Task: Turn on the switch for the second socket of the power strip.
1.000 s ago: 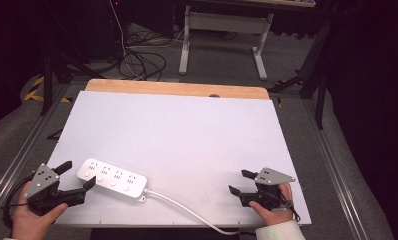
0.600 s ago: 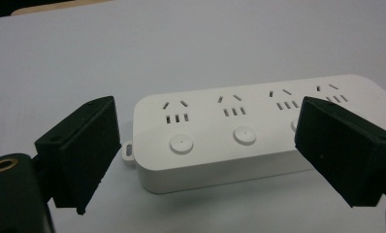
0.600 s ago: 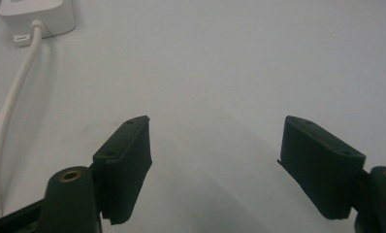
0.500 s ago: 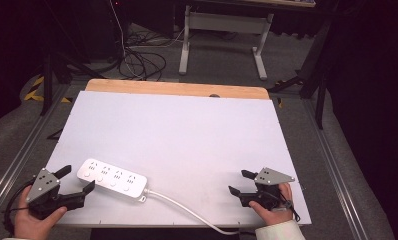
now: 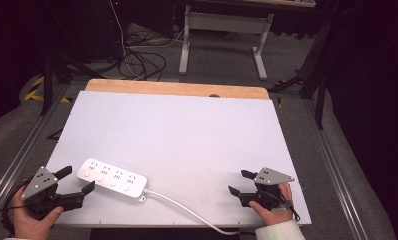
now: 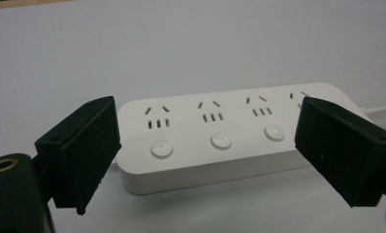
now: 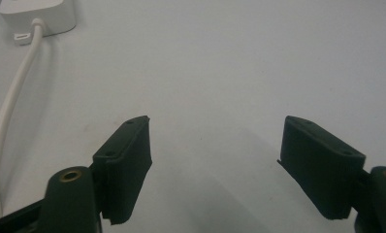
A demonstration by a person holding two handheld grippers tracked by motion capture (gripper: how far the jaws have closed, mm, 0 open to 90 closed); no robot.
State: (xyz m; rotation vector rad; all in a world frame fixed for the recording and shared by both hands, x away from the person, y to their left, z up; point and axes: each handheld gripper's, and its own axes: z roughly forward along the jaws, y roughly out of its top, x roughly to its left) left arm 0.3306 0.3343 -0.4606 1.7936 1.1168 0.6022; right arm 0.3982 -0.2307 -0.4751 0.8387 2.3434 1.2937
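A white power strip with several sockets and round buttons lies at the front left of the white table top; its white cable runs right toward the front edge. My left gripper sits just left of the strip, open, its jaws wide apart and empty. In the left gripper view the power strip lies just beyond the left gripper. My right gripper rests at the front right, open and empty. In the right gripper view the right gripper stands over bare table, with the cable at left.
A wooden strip borders the table's far edge. Metal rails run along both sides. Beyond it stand a white desk frame and loose cables on the floor.
My left gripper has pulled back a little toward the front left, away from the strip's end. The right gripper and the strip have stayed put.
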